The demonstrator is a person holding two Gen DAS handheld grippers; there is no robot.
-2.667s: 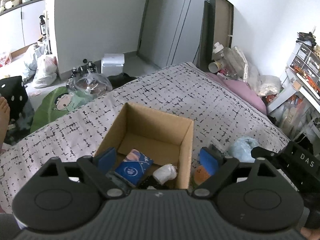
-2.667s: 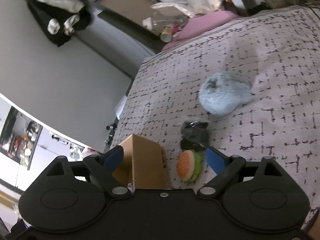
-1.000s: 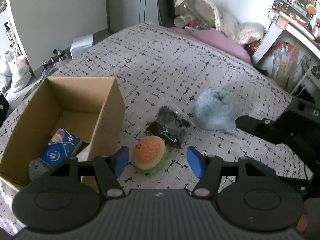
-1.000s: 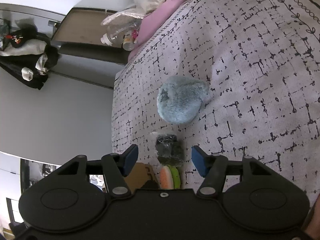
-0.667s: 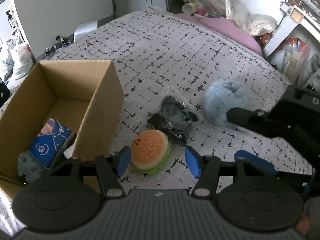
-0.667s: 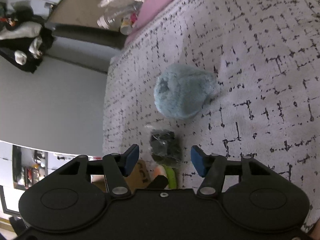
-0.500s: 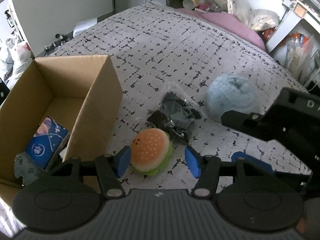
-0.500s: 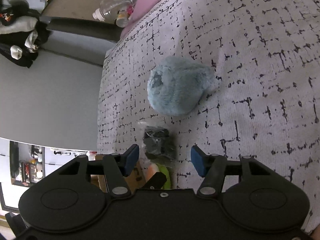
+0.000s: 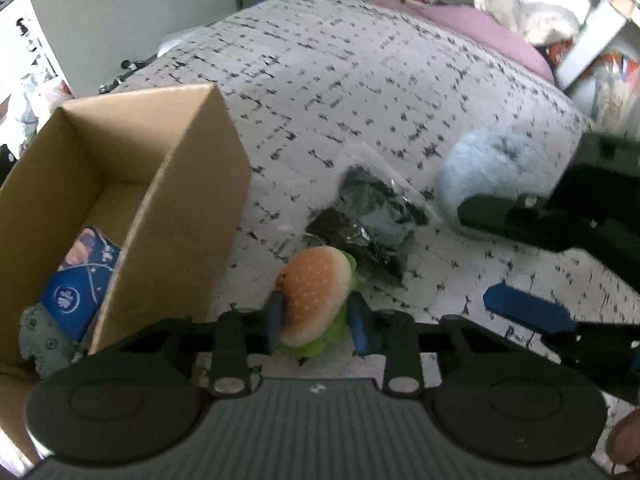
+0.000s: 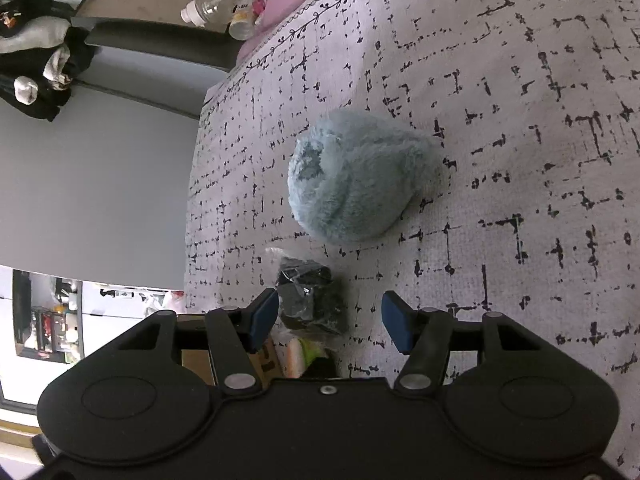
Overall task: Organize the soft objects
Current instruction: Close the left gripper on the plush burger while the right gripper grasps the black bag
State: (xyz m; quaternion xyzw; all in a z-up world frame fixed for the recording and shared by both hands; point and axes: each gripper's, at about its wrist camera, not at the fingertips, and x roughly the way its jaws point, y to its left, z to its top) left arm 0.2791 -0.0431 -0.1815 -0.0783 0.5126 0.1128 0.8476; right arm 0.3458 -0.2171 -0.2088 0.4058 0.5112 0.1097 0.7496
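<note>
In the left wrist view, the left gripper [image 9: 316, 322] has just been closing and now pinches the plush hamburger [image 9: 316, 300] between its blue pads; the toy looks barely lifted off the bedspread [image 9: 360, 80], if at all. At ten o'clock from the burger stands the cardboard box [image 9: 176, 216], already holding a blue tissue pack [image 9: 82, 280] and a grey cloth [image 9: 44, 338], so part of the sorting looks done. At one o'clock lies a bagged black bundle [image 9: 370, 220], then the fluffy blue plush [image 9: 492, 176] further out; both remain outside. The right gripper [image 10: 330, 316] hangs with jaws apart just above that bundle, gripping nothing. Three items, I judge, are left.
</note>
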